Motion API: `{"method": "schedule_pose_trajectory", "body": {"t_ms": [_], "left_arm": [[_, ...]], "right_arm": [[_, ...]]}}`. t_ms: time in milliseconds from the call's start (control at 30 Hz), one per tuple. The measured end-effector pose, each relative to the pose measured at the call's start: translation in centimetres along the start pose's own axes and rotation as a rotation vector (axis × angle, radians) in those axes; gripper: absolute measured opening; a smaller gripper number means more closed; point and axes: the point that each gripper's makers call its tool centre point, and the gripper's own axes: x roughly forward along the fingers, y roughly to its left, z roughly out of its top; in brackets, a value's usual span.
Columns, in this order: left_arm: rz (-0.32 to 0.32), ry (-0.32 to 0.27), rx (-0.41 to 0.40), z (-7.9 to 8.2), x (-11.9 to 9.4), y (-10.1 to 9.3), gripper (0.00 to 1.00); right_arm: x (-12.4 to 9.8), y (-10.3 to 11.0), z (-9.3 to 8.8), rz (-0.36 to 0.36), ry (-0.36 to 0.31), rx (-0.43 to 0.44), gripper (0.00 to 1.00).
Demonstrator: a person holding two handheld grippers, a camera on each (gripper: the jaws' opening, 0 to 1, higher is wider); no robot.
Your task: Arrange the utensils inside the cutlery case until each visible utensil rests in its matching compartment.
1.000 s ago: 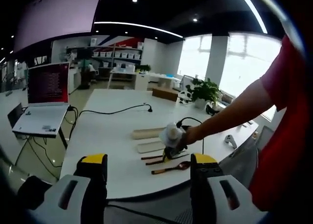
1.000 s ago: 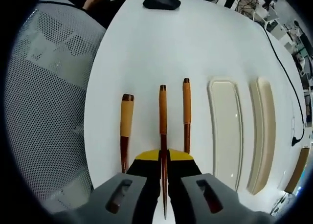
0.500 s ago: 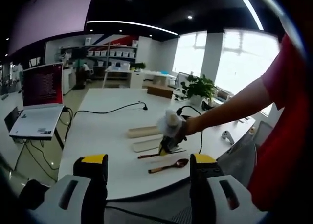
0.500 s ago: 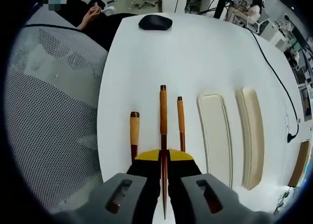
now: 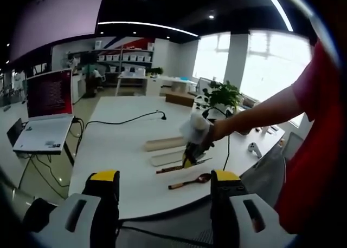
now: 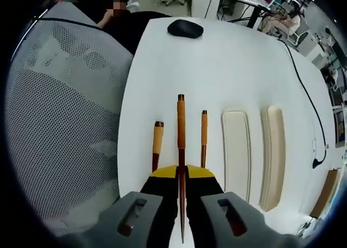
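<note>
My right gripper (image 6: 181,175) pinches a slim wood-handled copper utensil (image 6: 180,130), held above the white table (image 6: 227,69) with its handle pointing to twelve o'clock. Two more wood-handled utensils lie on the table: one (image 6: 157,148) at nine o'clock of it, one (image 6: 204,135) at three. Further toward three sit the two cream oblong halves of the cutlery case (image 6: 237,150). My left gripper (image 5: 165,186) has its fingers spread wide, holding nothing, well back from the table edge.
</note>
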Motion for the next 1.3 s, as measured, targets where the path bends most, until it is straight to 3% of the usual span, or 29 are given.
{"method": "schedule_pose_trajectory", "body": {"t_ms": [200,467,1300], "left_arm": [[0.007,-0.007,0.002,0.4,0.2,0.2,0.7],[0.019,-0.005,0.0,0.3,0.1,0.5,0.7],[0.024,0.001,-0.006,0.0,0.3,0.3,0.7]], "right_arm": [[-1.8,-0.8,0.2,-0.008,-0.018,0.028,0.0],[-3.5,-1.4,0.1,-0.022,-0.027,0.0,0.0],[-5.9,-5.0,0.2,-0.056,0.011,-0.022,0.0]]}}
